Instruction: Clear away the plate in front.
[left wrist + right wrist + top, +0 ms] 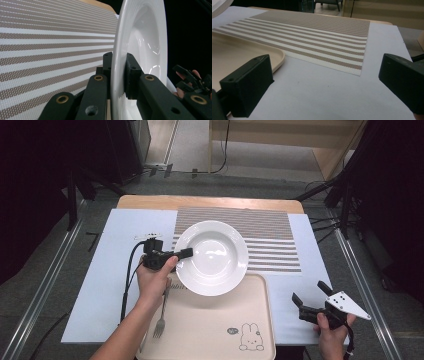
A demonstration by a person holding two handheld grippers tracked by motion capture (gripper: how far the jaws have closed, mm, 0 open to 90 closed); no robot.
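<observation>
A glossy white soup plate (212,256) — round, deep-welled, with a broad flat rim — is clamped at its left edge by the left hand-held gripper (186,253); in the left gripper view the two black jaws press on either side of the thin rim (117,72). The plate sits over the near edge of a woven placemat (260,232) striped in brown and off-white, and overlaps the far edge of a beige plastic tray (220,320) with rounded corners and a small printed rabbit (250,338) at its near right. Whether the plate is lifted clear of them or resting cannot be told. A metal fork (161,320) lies at the tray's left edge, tines toward the near side, just beside the person's left forearm.

The right hand-held gripper (308,296) is held at the near right of the tabletop, well apart from the plate, its jaws spread wide with nothing between them — the right gripper view looks between them at a pale, matte sheet (332,95) covering the tabletop, the tray's raised lip (279,56) and the placemat's mesh-like weave (317,37). A grey three-cornered plate tops this gripper.
</observation>
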